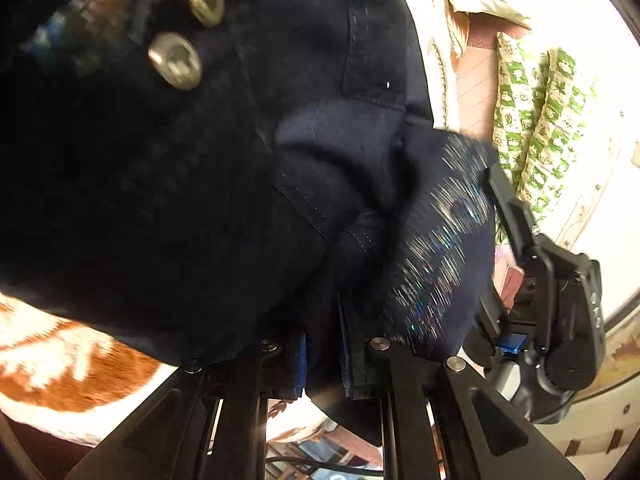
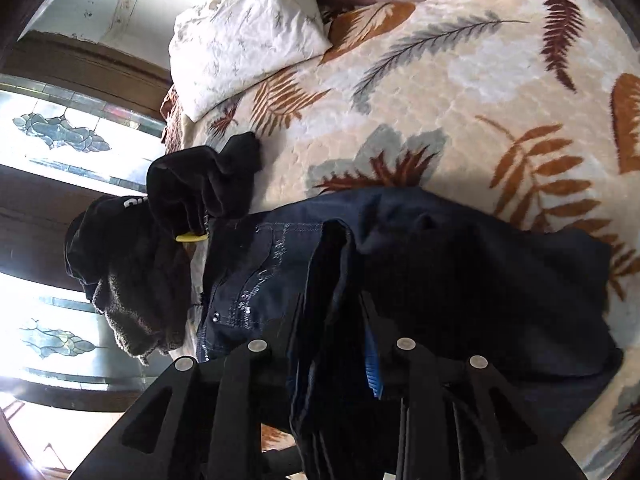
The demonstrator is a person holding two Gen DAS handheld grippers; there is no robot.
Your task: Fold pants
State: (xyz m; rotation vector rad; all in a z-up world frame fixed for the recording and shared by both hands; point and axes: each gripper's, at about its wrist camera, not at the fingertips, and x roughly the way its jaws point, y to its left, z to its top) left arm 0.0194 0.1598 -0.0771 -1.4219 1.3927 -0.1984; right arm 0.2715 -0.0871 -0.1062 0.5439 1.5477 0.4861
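No full text readable in either view. White letters show on a black garment (image 2: 120,232) at the edge of the bed (image 2: 460,92), cut off by a fold, illegible. Marks on the metal buttons (image 1: 174,62) too blurred.

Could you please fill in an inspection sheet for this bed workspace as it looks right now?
Surface: bed under a cream blanket with a fern-leaf print.
Job's things: dark navy pants, bunched, part lying on the blanket, part lifted; two metal buttons show.
Clutter: black garments heaped at the bed's edge; white pillow; green-patterned pillow.
Grippers: left tongs shut on a fold of the pants; right tongs have pants fabric between them, grip unclear.
Cables: a dark cable below the left tongs.
Surroundings: patterned glass window beside the bed.
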